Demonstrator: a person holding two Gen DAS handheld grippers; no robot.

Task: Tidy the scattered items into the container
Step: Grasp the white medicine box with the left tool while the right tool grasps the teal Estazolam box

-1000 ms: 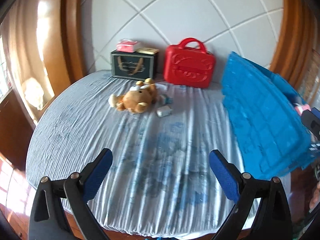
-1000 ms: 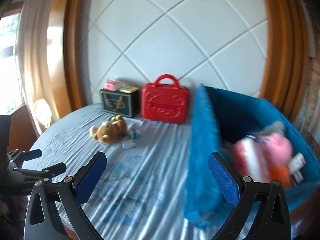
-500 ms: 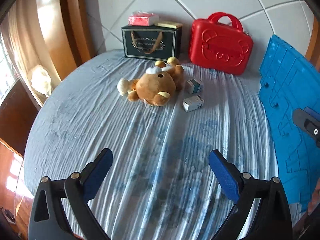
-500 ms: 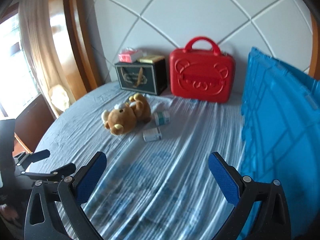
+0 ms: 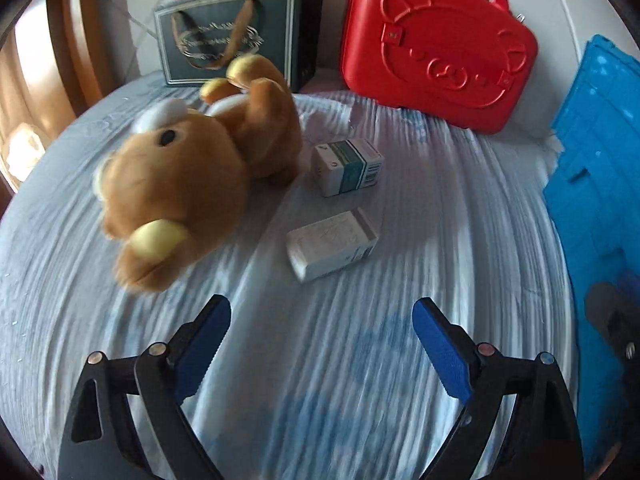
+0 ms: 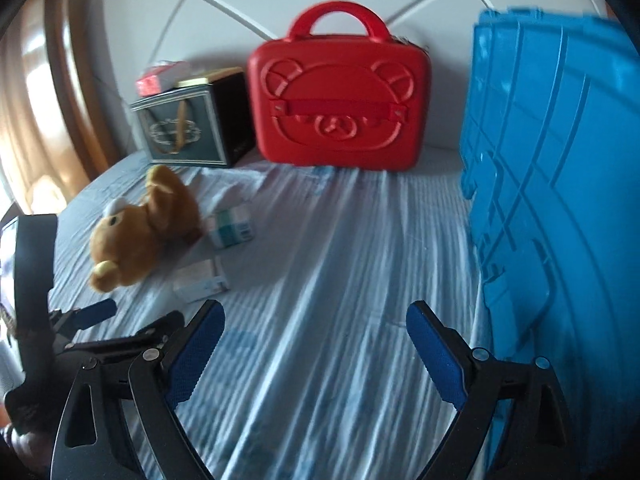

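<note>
A brown teddy bear (image 5: 188,184) lies on the striped cloth, also in the right wrist view (image 6: 140,236). Two small cartons lie beside it: a green-banded one (image 5: 347,166) (image 6: 232,232) and a white one (image 5: 332,246) (image 6: 200,280). The blue crate (image 5: 596,208) (image 6: 560,184) stands at the right. My left gripper (image 5: 322,334) is open and empty, just short of the white carton. My right gripper (image 6: 314,334) is open and empty over bare cloth, left of the crate wall.
A red bear-face case (image 5: 436,48) (image 6: 340,104) and a dark gift bag (image 5: 236,40) (image 6: 192,124) with small boxes on top stand at the back against the white wall. The left gripper shows in the right wrist view (image 6: 92,320).
Both grippers have moved forward over the table towards the bear and cartons, which now look much larger. The right gripper has swung away from the crate's inside. Both stay open.
</note>
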